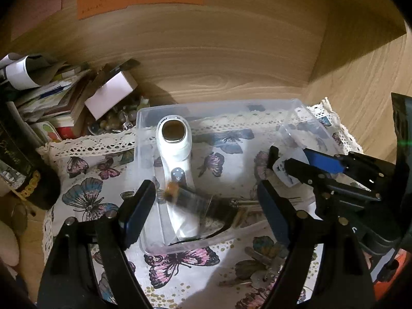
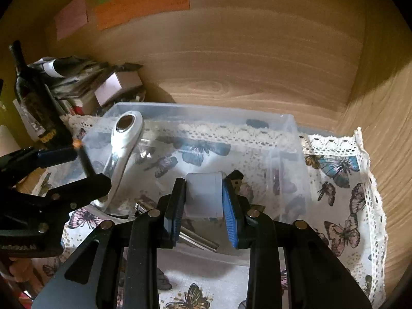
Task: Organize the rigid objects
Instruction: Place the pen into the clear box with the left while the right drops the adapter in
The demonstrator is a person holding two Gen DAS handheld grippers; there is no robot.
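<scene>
A wood-grain back panel (image 2: 231, 59) closes off the recess, meeting a matching side wall (image 2: 386, 134) at the right. Coloured paper notes (image 2: 144, 2) (orange, green, pink) are stuck high on the panel. Light is dim and warm, with deep shadow in the right corner.

Both my grippers angled downward.
My left gripper (image 1: 206, 206) stands wide apart; my right gripper (image 2: 203, 203) is clamped on a white block (image 2: 204, 195).

Home shelf nook, butterfly lace cloth (image 2: 342, 170), wine bottle (image 2: 31, 97), stacked papers (image 1: 49, 95)
</scene>
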